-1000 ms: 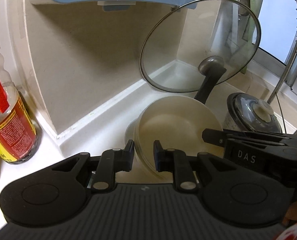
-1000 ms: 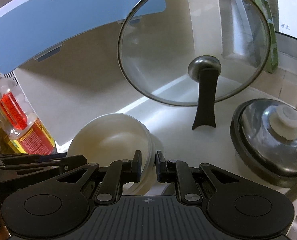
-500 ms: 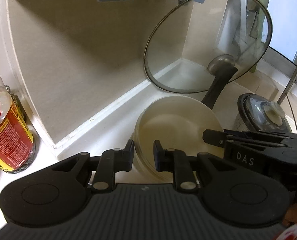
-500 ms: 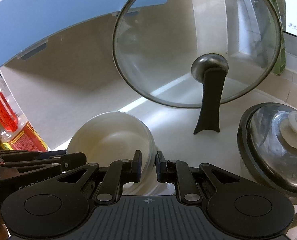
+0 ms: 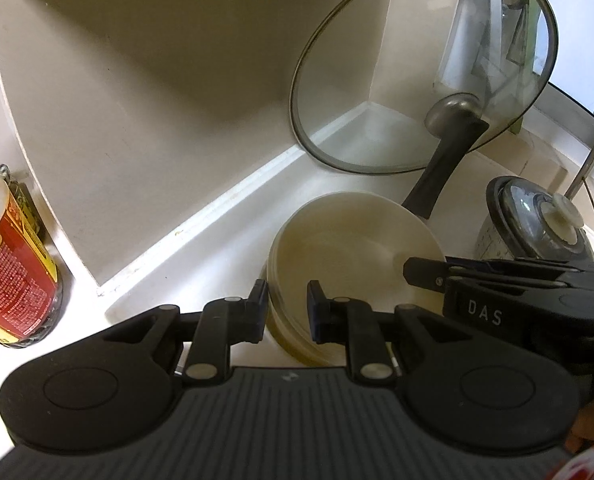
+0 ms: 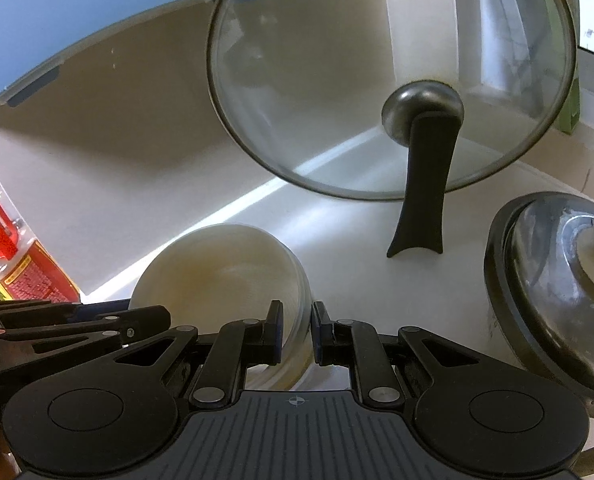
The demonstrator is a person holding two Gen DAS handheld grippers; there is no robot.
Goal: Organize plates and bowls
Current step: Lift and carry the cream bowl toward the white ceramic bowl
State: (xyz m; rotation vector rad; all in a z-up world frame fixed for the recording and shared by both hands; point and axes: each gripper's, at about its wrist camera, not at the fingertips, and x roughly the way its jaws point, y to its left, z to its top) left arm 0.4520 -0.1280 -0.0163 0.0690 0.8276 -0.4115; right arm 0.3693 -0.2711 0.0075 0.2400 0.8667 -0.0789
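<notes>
A stack of cream bowls (image 5: 353, 252) sits over the white counter, held from both sides. My left gripper (image 5: 287, 308) is shut on the stack's left rim. My right gripper (image 6: 297, 330) is shut on the stack's right rim (image 6: 297, 300). The bowls also show in the right wrist view (image 6: 225, 272). The right gripper's fingers (image 5: 429, 274) reach in from the right in the left wrist view. The left gripper's fingers (image 6: 137, 320) reach in from the left in the right wrist view.
A glass pan lid (image 6: 393, 80) stands upright on its black handle (image 6: 421, 196) just behind the bowls. A pot with a glass lid (image 6: 557, 276) sits at the right. A red-labelled bottle (image 5: 9, 264) stands at the left. The beige wall corner is close behind.
Both grippers, holding the bowl stack, have moved forward toward the wall corner and the glass lid, which now looks larger. The grips have not changed.
</notes>
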